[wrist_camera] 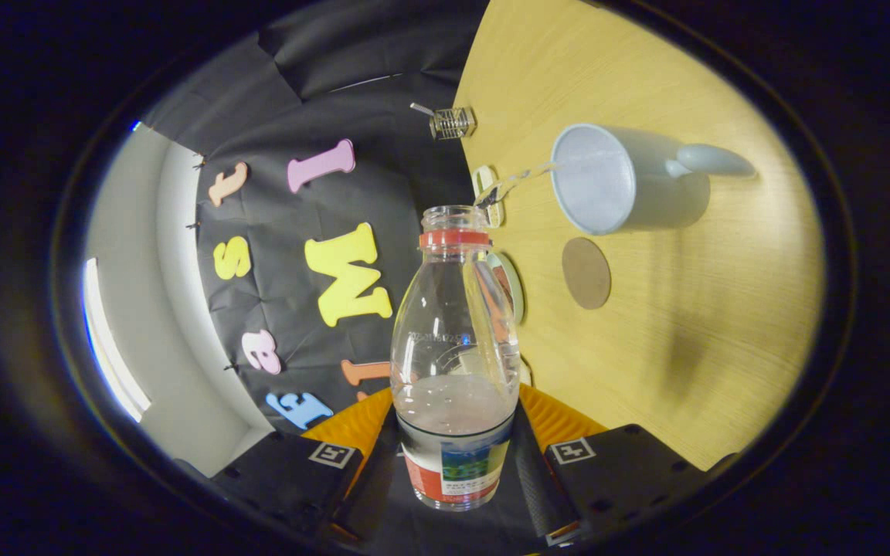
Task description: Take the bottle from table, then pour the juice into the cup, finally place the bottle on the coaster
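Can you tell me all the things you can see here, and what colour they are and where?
bottle: one, clear with red neck ring, tipped toward the cup, held between the jaws
liquid stream: one, clear, running from bottle mouth to cup
cup: one, pale grey-blue, on the table beyond the bottle
coaster: one, brown, round, beside the cup
table: one, yellowish wood
gripper: one, black and orange, jaws pressing both sides of the bottle
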The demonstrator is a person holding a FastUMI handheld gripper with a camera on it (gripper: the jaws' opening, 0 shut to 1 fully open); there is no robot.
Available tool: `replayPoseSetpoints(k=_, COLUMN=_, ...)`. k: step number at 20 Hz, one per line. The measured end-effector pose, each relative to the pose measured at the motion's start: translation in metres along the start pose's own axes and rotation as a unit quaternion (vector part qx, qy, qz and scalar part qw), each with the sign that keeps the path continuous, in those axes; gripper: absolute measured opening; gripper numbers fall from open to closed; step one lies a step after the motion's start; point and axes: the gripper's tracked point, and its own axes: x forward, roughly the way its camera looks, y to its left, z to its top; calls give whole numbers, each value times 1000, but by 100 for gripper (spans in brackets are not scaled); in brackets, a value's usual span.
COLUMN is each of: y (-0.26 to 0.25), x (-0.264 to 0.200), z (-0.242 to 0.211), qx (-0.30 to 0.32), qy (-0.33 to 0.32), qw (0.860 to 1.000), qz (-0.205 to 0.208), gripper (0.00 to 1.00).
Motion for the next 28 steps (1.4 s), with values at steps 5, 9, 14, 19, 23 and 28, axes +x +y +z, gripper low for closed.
replayPoseSetpoints(k=5, y=10, x=-2, z=-6, qx=6, qy=4, qw=1000, qz=7, gripper=77)
replayPoseSetpoints(k=9, y=18, x=-5, z=-6, qx=12, qy=7, qw=1000, qz=21, gripper=77)
replayPoseSetpoints(k=14, y=27, x=-4, z=-3, qx=22, qy=6, qw=999, qz=29, gripper=77)
replayPoseSetpoints(k=19, y=33, x=-3, z=-7, qx=38, qy=8, qw=999, qz=32, gripper=77)
replayPoseSetpoints(k=23, y=35, x=-1, z=-7, qx=50, qy=8, qw=998, qz=31, gripper=77)
replayPoseSetpoints(k=28, y=36, x=2, z=-11, qx=55, qy=11, qw=998, qz=27, gripper=76)
